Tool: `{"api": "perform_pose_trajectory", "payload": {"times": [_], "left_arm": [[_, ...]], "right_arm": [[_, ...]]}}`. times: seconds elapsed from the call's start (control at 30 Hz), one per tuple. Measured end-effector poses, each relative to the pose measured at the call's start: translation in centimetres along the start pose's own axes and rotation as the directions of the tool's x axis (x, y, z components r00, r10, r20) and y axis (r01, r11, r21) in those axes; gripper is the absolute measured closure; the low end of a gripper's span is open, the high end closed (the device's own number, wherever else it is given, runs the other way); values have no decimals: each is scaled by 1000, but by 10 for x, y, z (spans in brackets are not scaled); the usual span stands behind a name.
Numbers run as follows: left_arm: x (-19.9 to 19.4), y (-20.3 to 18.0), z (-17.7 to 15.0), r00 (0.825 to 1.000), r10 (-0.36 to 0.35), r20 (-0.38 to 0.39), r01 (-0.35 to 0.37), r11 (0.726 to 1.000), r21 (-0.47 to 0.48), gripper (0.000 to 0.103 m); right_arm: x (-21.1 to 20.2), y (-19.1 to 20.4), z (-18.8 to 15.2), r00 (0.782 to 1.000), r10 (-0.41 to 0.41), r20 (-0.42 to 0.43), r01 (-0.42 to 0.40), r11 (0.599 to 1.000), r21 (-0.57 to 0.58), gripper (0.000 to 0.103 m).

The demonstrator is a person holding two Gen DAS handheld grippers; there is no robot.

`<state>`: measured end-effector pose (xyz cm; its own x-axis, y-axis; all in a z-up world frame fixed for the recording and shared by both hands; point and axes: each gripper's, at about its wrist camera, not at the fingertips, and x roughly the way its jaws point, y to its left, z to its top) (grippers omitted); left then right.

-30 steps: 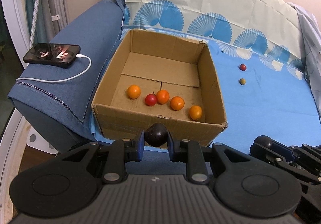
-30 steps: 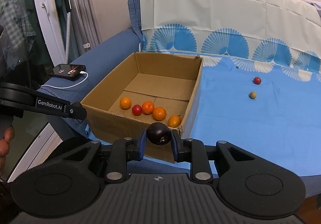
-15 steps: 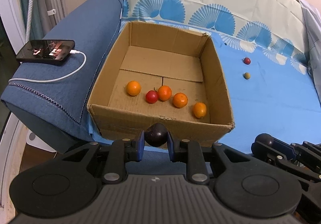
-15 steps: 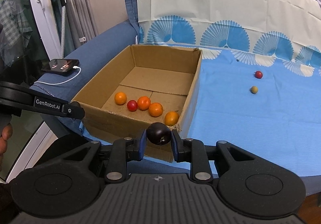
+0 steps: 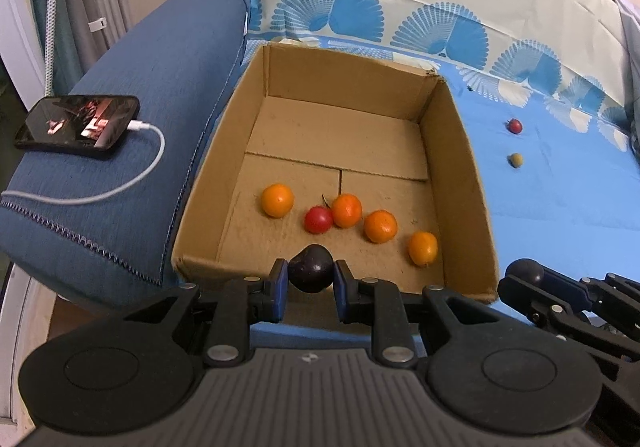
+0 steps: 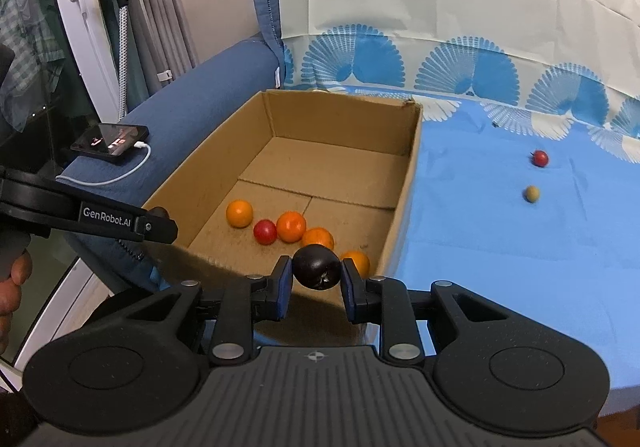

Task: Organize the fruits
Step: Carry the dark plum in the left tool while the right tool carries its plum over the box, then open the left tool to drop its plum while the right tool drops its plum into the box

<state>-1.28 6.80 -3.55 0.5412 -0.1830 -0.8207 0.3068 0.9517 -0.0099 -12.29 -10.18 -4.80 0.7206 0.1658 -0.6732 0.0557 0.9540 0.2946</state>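
My left gripper [image 5: 310,281] is shut on a dark plum [image 5: 311,268] and holds it above the near wall of the open cardboard box [image 5: 452,167]. My right gripper [image 6: 316,283] is shut on a second dark plum [image 6: 317,267], above the box's near right corner [image 6: 404,183]. Inside the box lie several oranges [image 5: 277,200] and one red fruit [image 5: 318,219]. A small red fruit [image 5: 515,125] and a yellow-green fruit [image 5: 515,160] lie on the blue sheet to the right; both also show in the right wrist view, the red fruit [image 6: 540,158] and the yellow-green fruit [image 6: 532,193].
The box stands on a blue sheet [image 6: 500,247] beside a blue sofa arm [image 5: 152,87]. A phone [image 5: 78,127] with a white charging cable [image 5: 120,191] lies on that arm. A curtain and a white stand [image 6: 120,7] are at the far left.
Both grippers have moved forward toward the box, each with its plum still held. The box looks nearer and larger, and the plums now hang over its near edge.
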Motion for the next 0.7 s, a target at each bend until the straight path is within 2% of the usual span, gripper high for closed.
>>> {"api": "perform_pose_trajectory", "payload": {"times": [0.7], "left_arm": [[91,8,57,998,27,-53,-27,1000,2,77]], "right_arm": [[108,-10,32,997,-16,-75,14,1000,-27,76]]}}
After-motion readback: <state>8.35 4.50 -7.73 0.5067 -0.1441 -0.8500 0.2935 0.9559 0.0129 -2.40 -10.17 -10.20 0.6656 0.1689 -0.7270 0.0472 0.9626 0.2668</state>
